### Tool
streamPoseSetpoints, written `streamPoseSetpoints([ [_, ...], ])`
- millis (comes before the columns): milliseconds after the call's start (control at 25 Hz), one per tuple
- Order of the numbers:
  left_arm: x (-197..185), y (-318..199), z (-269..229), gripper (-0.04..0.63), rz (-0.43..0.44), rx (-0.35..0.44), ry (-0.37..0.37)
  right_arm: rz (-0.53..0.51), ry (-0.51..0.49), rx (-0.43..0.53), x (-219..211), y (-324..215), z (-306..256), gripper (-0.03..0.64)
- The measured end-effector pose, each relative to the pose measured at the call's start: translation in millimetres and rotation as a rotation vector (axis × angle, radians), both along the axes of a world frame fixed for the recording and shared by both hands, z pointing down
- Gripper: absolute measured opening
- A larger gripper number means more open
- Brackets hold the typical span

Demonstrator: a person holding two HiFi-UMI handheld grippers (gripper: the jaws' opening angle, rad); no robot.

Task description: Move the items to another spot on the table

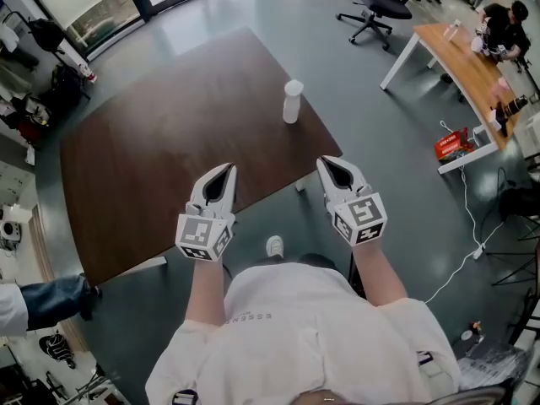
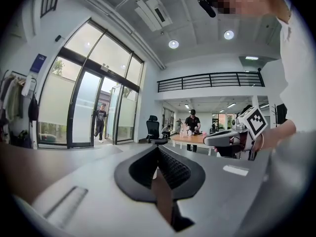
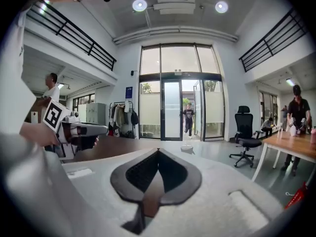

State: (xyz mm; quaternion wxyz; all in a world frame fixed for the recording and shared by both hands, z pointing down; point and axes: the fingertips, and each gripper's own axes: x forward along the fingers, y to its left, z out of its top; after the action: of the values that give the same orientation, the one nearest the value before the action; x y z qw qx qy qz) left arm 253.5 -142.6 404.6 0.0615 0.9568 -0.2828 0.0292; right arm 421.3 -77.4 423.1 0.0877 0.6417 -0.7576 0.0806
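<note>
A white bottle point(image 1: 292, 101) stands upright near the far right edge of the dark brown table point(image 1: 160, 159). My left gripper point(image 1: 227, 170) hovers over the table's near edge, shut with nothing in it. My right gripper point(image 1: 324, 164) is level with it, just off the table's right corner, also shut and empty. In the left gripper view the jaws point(image 2: 158, 149) meet at a point, and a sliver of the bottle point(image 2: 155, 173) shows behind them. In the right gripper view the shut gripper point(image 3: 158, 151) points at the glass doors, with the bottle's top point(image 3: 186, 148) just right of the tips.
A light wooden desk point(image 1: 460, 62) with a seated person stands at the far right, and a black office chair point(image 1: 377, 5) behind the table. A red item point(image 1: 452, 143) and cables lie on the grey floor. Another person's leg point(image 1: 52, 298) shows at the left.
</note>
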Motion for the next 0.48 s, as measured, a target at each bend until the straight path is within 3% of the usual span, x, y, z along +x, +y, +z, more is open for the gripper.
streamPoseSetpoints([
  [240,28,-38,13,0.012,0.027,-0.031,-0.010,-0.020,-0.006,-0.051,16,-54,21,-0.012],
  [480,51,-82,36,0.014,-0.016,-0.068,-0.011,-0.066,0.040,-0.114,40,-105,61,-0.012],
])
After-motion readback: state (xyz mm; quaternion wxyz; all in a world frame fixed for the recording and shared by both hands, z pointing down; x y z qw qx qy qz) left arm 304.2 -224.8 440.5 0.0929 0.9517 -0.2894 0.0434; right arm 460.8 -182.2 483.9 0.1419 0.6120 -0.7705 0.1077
